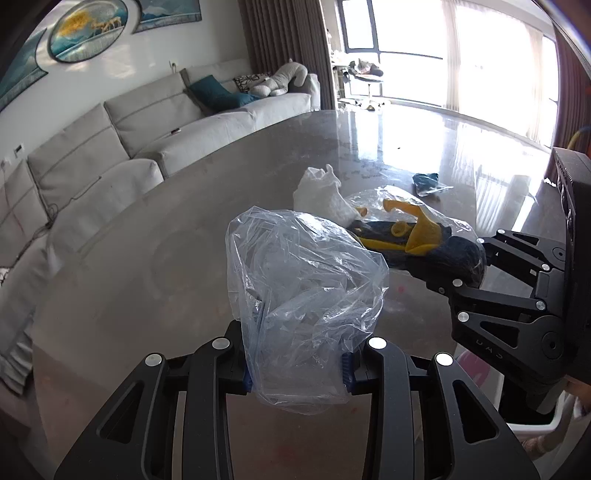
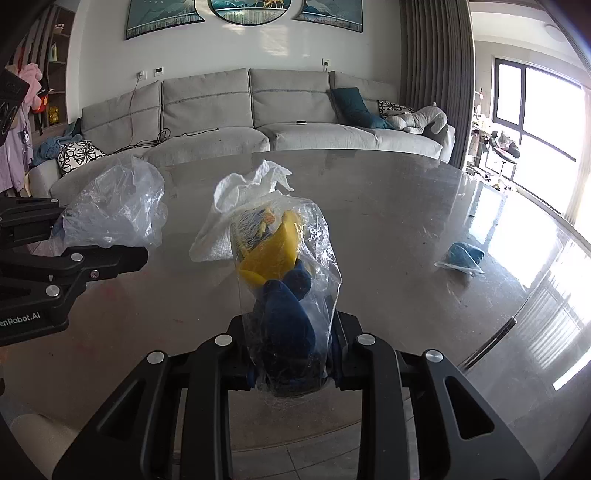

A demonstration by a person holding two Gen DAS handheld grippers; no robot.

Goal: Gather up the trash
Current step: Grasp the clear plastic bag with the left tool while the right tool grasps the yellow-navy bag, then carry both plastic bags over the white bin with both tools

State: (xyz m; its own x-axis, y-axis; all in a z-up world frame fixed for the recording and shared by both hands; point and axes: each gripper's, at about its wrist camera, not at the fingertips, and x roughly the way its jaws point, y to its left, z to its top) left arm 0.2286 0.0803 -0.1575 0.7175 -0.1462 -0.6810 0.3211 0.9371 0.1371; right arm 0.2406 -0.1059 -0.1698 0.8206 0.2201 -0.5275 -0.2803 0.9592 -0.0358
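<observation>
This is a living room in a home. A long grey sofa (image 2: 258, 122) fills the back of the right wrist picture, with a blue cushion (image 2: 351, 105) and a soft toy (image 2: 421, 120) on its right end. Big wall pictures (image 2: 243, 13) hang at the top. Tall windows (image 2: 535, 110) shine at the right edge. A round shiny table (image 2: 406, 229) fills the middle.

My black left fingers (image 1: 236, 347) with their blue pads pinch a clear, colourless plastic bag (image 1: 306, 280), and my black right fingers (image 2: 343, 332) clamp a clear bag of yellow and dark blue scraps (image 2: 280, 280). On the glossy grey-brown counter (image 2: 406, 229) lie a white crumpled tissue (image 2: 251, 184) and, toward its right edge, a teal-blue wad (image 2: 463, 256). Behind it the sofa (image 2: 229, 110) is pale grey, with a teal cushion (image 2: 351, 103) and a black-and-white flowered cushion (image 2: 77, 153).
</observation>
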